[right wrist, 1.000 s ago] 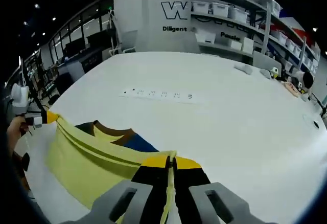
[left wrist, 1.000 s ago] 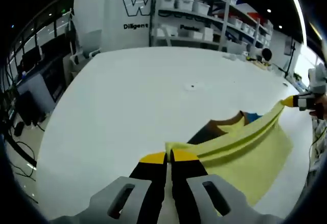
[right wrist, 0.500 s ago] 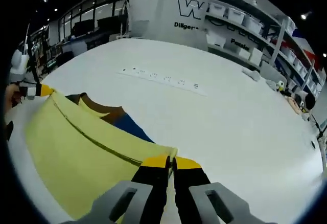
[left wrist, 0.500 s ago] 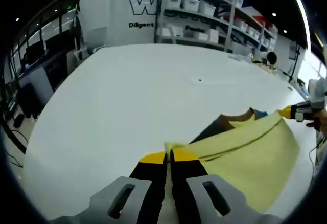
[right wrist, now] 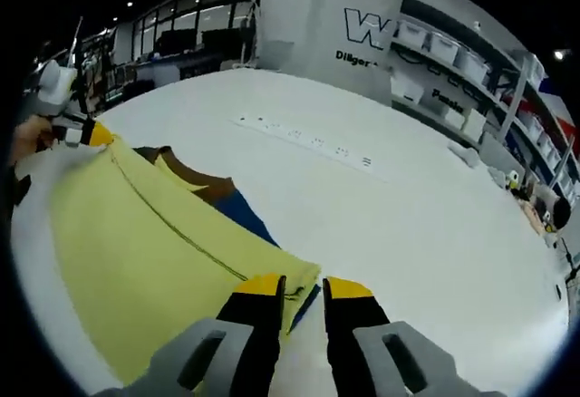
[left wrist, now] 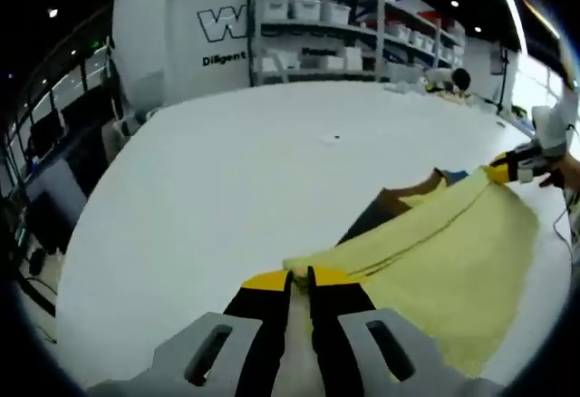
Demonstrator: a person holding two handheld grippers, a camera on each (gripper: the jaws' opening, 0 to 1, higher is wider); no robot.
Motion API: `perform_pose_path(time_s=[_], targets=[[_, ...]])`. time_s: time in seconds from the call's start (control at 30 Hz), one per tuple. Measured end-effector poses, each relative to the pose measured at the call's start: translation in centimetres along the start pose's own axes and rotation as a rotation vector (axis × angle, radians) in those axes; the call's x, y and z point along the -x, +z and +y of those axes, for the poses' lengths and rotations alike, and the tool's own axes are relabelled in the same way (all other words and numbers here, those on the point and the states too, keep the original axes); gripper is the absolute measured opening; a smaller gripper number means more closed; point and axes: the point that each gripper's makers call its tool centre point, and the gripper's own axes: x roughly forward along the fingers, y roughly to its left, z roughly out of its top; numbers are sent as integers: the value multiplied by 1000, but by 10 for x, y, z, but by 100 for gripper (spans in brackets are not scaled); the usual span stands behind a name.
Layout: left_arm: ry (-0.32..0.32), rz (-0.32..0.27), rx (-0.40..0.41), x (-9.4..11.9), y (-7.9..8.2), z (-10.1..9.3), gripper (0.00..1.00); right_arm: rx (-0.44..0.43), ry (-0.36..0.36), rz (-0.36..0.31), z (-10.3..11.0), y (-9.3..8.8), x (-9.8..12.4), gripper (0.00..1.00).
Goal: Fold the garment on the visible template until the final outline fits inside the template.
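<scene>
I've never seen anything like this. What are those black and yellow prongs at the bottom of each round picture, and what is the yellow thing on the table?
Each round picture comes from a fisheye camera riding on a hand-held gripper; a person holds one in each hand. The prongs are that gripper's own two jaws. In the left gripper view, the left gripper has its jaws nearly together at a corner of the yellow garment, which lies on a white table. In the right gripper view, the right gripper has its jaws apart, so it seems to have let go of the cloth. Brown and blue parts of the garment peek out beyond the yellow layer. Behind the table stand shelves with boxes.
</scene>
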Motion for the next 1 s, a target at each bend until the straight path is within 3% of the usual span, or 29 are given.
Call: perform_pose_path(time_s=[0.07, 0.1, 0.23, 0.3, 0.37, 0.4, 0.5, 0.57, 0.77, 0.9, 1.0], targets=[[-49, -25, -51, 2, 5, -2, 36, 23, 40, 5, 3, 0, 3, 22], [-59, -34, -73, 3, 7, -2, 40, 40, 43, -3, 3, 2, 5, 23], [-105, -32, -241, 7, 7, -2, 42, 193, 100, -22, 9, 7, 10, 26], [-158, -16, -268, 7, 3, -9, 45, 269, 124, -26, 12, 7, 10, 28], [-162, -12, -360, 7, 1, -6, 43, 314, 125, -31, 12, 7, 10, 31], [-128, 9, -419, 5, 0, 1, 42, 340, 139, -18, 13, 4, 10, 32], [-163, 19, -411, -1, -2, -2, 41, 418, 146, 8, 14, 0, 5, 36], [-181, 10, -466, -2, 2, -5, 40, 474, 153, 33, 16, -3, 2, 36], [-199, 47, -576, -8, 3, -9, 35, 564, 165, 61, 12, -6, -5, 25], [-213, 53, -571, -12, 4, -10, 29, 597, 176, 70, 11, -5, -8, 17], [-205, 51, -558, -13, 6, -8, 17, 587, 158, 69, 6, -1, -10, 6]])
